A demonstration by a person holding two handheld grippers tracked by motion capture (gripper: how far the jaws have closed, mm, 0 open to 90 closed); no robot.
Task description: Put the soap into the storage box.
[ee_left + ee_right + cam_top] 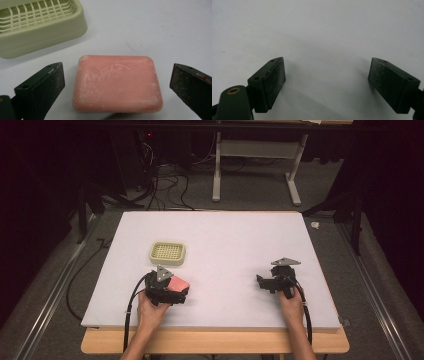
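A pink bar of soap point(117, 83) lies flat on the white table top, seen small in the high view as the soap point(179, 283). My left gripper point(117, 82) is open, its jaws standing either side of the bar with a gap on each side; from above the left gripper point(176, 289) sits at the front left. A pale green soap dish point(168, 252) with a grid insert stands just beyond, and the dish point(37, 25) fills the upper left of the left gripper view. My right gripper point(262, 282) is open over bare table, shown close up as the right gripper point(327, 75).
The white board point(225, 240) rests on a wooden table whose front edge point(215, 342) shows below my hands. Cables and a grey table frame point(255, 165) lie on the floor beyond the far edge.
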